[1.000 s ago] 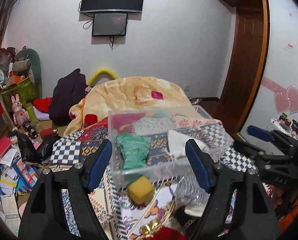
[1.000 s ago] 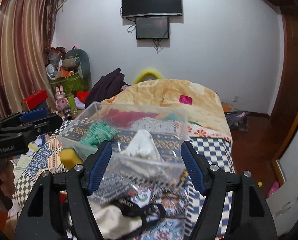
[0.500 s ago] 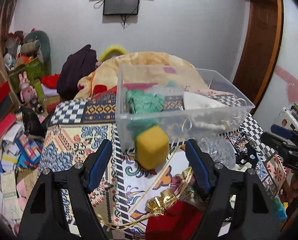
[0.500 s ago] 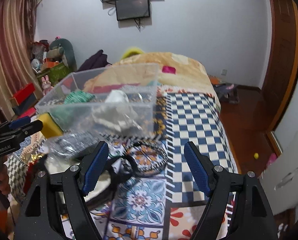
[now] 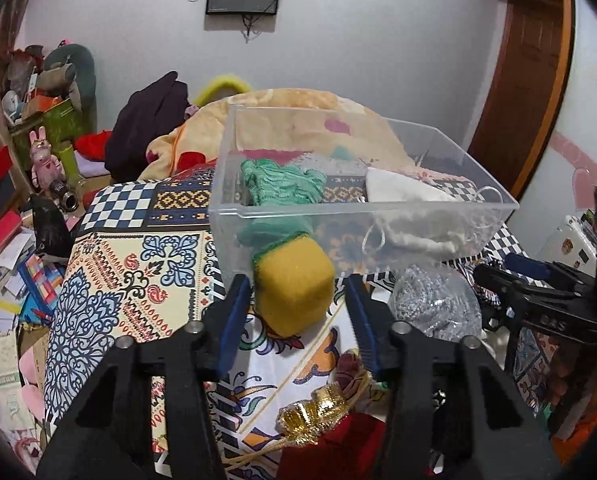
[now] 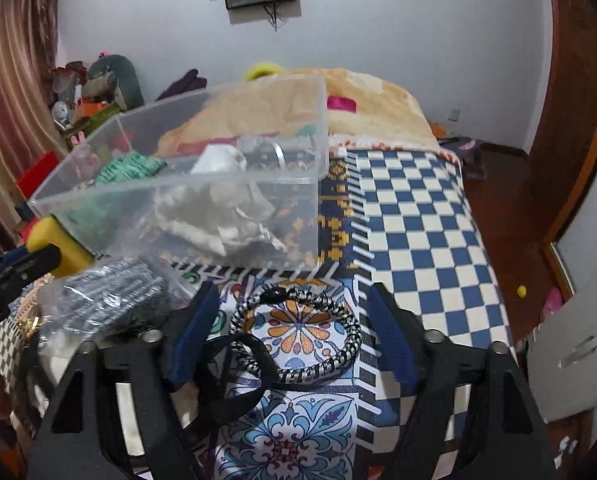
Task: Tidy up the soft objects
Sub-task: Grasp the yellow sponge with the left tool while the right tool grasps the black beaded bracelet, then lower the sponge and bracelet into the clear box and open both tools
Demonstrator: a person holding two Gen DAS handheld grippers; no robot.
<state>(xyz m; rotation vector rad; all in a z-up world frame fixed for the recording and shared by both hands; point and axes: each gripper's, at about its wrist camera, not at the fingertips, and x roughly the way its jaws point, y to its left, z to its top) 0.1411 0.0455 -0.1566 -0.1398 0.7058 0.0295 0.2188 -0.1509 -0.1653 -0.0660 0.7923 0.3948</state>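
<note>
Sponge (image 5: pixel 294 280), yellow with a green back, lies on the patterned bedspread (image 5: pixel 138 264) against the clear plastic bin (image 5: pixel 362 216), between the parted fingers of the left gripper (image 5: pixel 296 312); right gripper (image 6: pixel 290 320) spread wide around a braided bracelet (image 6: pixel 298 334)

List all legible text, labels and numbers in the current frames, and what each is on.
"DAS": white letters on the black body of the right gripper, left wrist view; soft, so the reading is not certain.
Papers and books on the floor: print too small to read.
Sticker on the white appliance: too blurred to read.
Right wrist view: nothing readable.
</note>
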